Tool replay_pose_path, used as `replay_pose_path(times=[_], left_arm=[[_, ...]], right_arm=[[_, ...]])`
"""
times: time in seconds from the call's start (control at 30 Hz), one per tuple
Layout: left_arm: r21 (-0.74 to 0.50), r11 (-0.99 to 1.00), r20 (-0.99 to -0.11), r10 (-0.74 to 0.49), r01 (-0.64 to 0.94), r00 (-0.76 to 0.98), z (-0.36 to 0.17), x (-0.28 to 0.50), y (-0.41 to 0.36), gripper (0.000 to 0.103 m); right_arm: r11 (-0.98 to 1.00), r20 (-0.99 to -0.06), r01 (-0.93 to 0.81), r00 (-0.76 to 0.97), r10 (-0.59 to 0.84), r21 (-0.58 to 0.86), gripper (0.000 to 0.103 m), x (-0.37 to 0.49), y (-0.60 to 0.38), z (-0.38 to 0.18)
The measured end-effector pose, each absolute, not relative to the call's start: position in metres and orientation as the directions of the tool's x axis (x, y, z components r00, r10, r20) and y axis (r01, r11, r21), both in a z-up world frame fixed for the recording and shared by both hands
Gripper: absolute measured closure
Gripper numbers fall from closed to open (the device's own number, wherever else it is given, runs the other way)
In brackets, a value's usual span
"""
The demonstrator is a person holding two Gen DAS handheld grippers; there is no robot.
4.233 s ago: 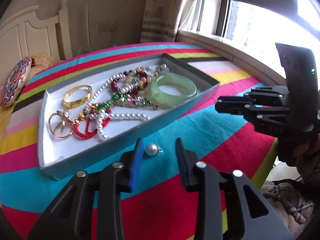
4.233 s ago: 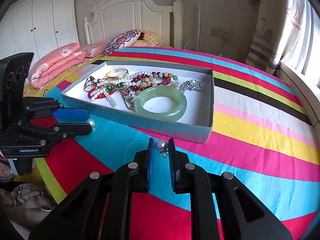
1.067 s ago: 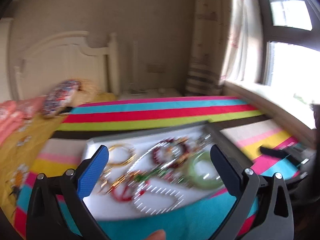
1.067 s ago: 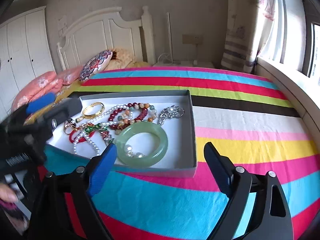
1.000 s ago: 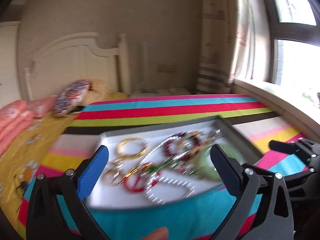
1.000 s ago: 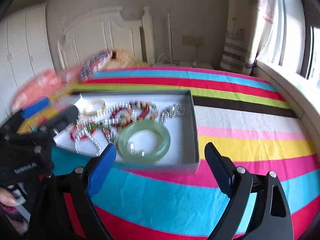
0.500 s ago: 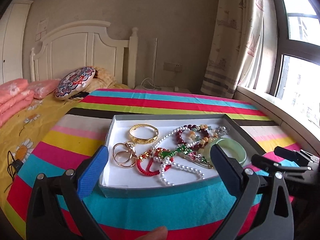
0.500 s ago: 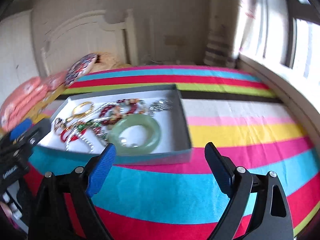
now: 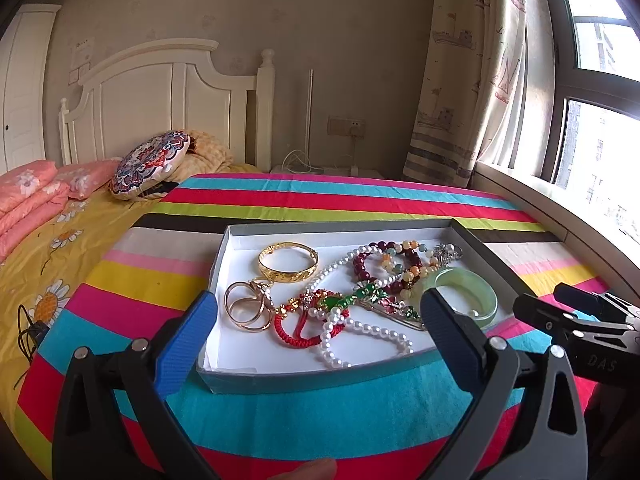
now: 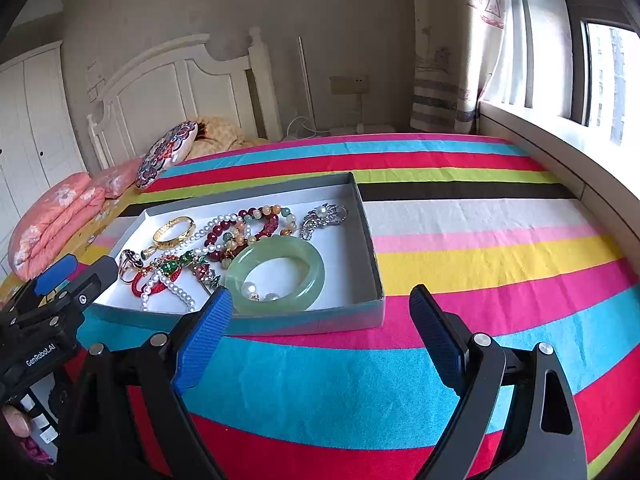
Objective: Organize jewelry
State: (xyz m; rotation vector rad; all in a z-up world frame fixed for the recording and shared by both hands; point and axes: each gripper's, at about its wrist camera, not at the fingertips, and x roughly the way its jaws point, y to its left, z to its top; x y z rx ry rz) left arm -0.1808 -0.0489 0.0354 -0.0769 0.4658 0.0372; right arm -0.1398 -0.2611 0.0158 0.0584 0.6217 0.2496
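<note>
Striped bedding (image 10: pixel 460 248) runs under both your grippers; the left gripper (image 9: pixel 316 328) and right gripper (image 10: pixel 316 332) hang with fingers spread wide, holding nothing. Just beyond sits the grey tray (image 10: pixel 370 240) with the jade bangle (image 10: pixel 276 274), pearls, beads and gold bangle (image 9: pixel 288 260) inside. Nothing appears left outside, so sorting seems finished; next, simply withdraw.

This is a home bedroom. A white headboard (image 9: pixel 160 92), pink pillows (image 9: pixel 28 196) and a wardrobe (image 10: pixel 28 128) show it. A curtain (image 9: pixel 472 80) hangs beside the window (image 9: pixel 600 120).
</note>
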Motion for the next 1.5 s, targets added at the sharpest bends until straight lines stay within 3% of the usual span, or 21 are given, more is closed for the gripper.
replay_pose_path(times=[1.5], left_arm=[[-0.056,0.997,-0.454,0.018,-0.049,0.891,0.0346,-0.1799,-0.0496,0.002]], right_arm=[[0.966,-0.570,-0.226,0.781,0.256,0.125,0.017,-0.1411,-0.2569,0.0137]])
